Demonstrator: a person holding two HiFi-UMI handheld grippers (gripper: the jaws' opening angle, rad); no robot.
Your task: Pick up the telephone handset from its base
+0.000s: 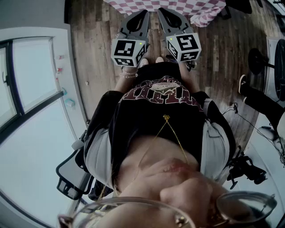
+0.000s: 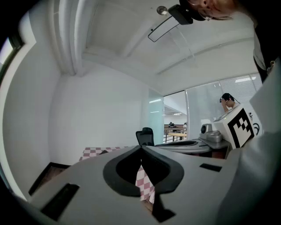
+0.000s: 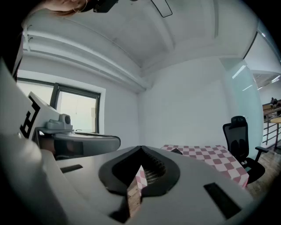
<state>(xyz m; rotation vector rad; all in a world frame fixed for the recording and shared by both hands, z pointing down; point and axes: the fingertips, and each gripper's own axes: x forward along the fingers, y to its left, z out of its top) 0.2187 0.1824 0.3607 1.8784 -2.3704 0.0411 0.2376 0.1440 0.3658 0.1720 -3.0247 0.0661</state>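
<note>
The tablecloth (image 1: 178, 6) is checked pink and white; the floor (image 1: 95, 53) is brown wood, streaked plank by plank. Both the left gripper (image 1: 143, 13) and the right gripper (image 1: 162, 12) are grey, each with a cube (image 1: 129, 52) patterned in black and white squares; the person's top (image 1: 133, 118) is black with pale lettering (image 1: 167, 94) edged dark red; the office chair (image 3: 239, 140) is black against white walls (image 3: 184, 101).

Pink-checked, cloth-covered table (image 1: 178, 6) on wood floor (image 1: 95, 49)

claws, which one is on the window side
The left claw. In the head view the window lies on its side of the room, and the right claw sits beyond it, farther from the glass.
</note>
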